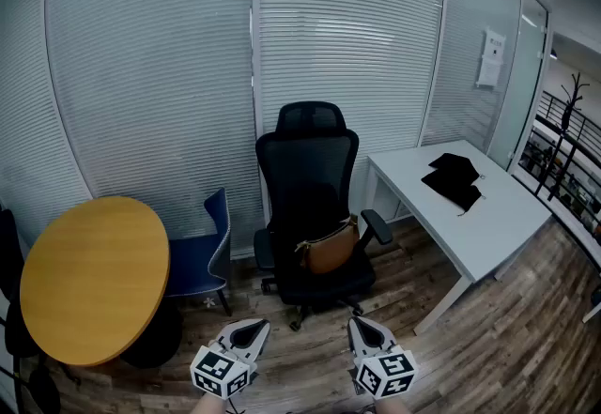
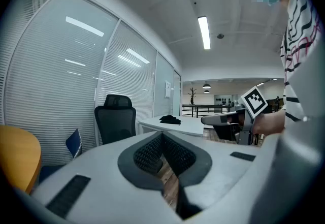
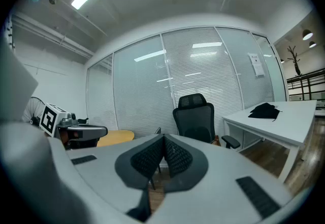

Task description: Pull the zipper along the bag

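Note:
A brown bag (image 1: pixel 328 248) lies on the seat of a black office chair (image 1: pixel 310 206) in the middle of the head view. My left gripper (image 1: pixel 251 333) and right gripper (image 1: pixel 362 330) are side by side at the bottom edge, well short of the chair, both shut with nothing between the pads. The chair (image 2: pixel 116 120) stands far off in the left gripper view, and my shut left gripper (image 2: pixel 162 137) points past it. In the right gripper view the chair (image 3: pixel 194 117) rises just beyond the closed right gripper (image 3: pixel 163 140). The bag's zipper is too small to make out.
A round wooden table (image 1: pixel 92 276) stands at the left, with a blue chair (image 1: pixel 205 253) beside it. A white desk (image 1: pixel 470 206) with a black cloth (image 1: pixel 454 179) on it is at the right. Glass walls with blinds run behind. The floor is wood planks.

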### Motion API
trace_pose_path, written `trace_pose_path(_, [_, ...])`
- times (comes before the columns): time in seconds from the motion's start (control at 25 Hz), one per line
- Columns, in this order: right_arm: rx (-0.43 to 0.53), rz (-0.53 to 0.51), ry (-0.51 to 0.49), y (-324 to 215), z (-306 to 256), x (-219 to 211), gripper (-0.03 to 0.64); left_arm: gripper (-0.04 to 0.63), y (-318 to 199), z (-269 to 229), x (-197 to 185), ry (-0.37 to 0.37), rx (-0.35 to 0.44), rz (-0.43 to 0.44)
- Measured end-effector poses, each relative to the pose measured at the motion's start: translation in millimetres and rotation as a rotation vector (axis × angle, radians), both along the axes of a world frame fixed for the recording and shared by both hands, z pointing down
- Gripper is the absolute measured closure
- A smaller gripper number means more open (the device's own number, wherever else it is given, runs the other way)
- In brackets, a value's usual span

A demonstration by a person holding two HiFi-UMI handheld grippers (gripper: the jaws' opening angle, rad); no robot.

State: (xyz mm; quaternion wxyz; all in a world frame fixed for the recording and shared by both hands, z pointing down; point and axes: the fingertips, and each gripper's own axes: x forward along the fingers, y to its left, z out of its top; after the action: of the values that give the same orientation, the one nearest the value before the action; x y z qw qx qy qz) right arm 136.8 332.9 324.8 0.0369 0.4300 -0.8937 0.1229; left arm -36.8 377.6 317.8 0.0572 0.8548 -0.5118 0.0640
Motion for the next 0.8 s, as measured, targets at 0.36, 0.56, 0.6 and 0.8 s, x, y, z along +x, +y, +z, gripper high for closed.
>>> trace_pose_path(0.36, [0.012, 0.014, 0.010, -0.5, 3.4, -15.9, 0.589, 0.571, -1.3, 4.7, -11.8, -0.015, -0.008, 0.032])
trace_pose_path(0.56, [0.088, -0.028, 0.133, -8.0, 10.6, -30.4, 0.588, 0.568, -18.3, 13.1, -8.9, 0.005, -0.004, 0.049])
trace_pose_path(0.6, [0.090, -0.028, 0.139, -12.7, 13.2, -31.4, 0.586, 0.565, -23.3, 16.5, -7.3, 0.003, -0.008, 0.053])
trace_pose_path(0.8, [0.062, -0.024, 0.123, -53.5, 24.9, -31.8, 0.578, 0.506, -59.4, 31.5, -5.2, 0.006, -0.040, 0.047])
